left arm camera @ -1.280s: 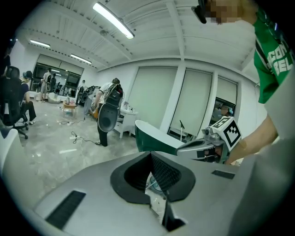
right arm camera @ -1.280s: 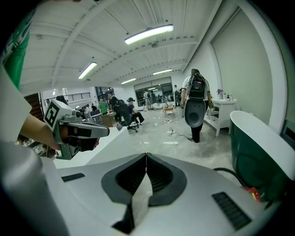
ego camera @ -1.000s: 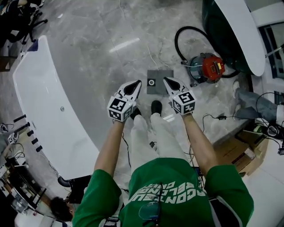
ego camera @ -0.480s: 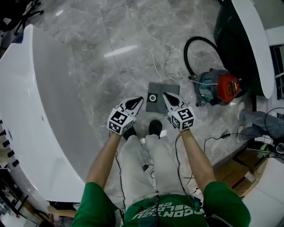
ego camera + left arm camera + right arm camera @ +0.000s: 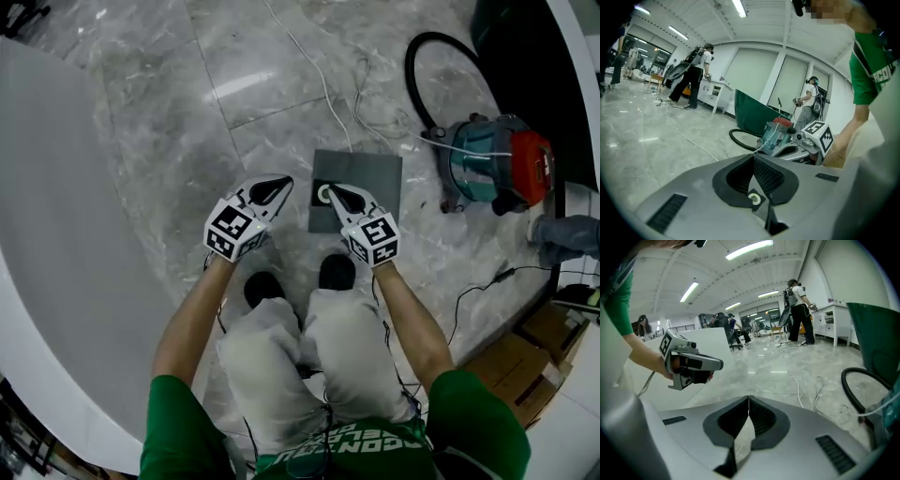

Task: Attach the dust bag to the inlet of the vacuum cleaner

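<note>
Both of my claws are closed and hold nothing. The left claw [image 5: 281,183] has its tips pressed together, and in its own view I see only a sliver of floor and bag through the slot behind them. The right claw [image 5: 334,191] is pinched shut just the same. The dust bag [image 5: 367,183] lies flat on the marble floor [image 5: 169,122], just beyond my shoes [image 5: 336,270]. It is a grey square with a pale round collar [image 5: 322,194] near its left edge. My right claw hangs over that collar side, and my left claw hangs just left of the bag, over bare floor. I cannot tell whether either tip touches anything. The vacuum cleaner [image 5: 492,169], teal with a red end, stands well apart to the right of the bag. Its black hose [image 5: 422,70] loops away on the far side, and I cannot make out its inlet from here. I judge that I am at the reach for the bag, with the pick-up not yet done. Next I need to open at least one claw and work a jaw under an edge or around the stiff collar. That is tricky, because the bag looks thin and lies flush on a smooth floor. After that I must carry it right to the vacuum and find the inlet.
</note>
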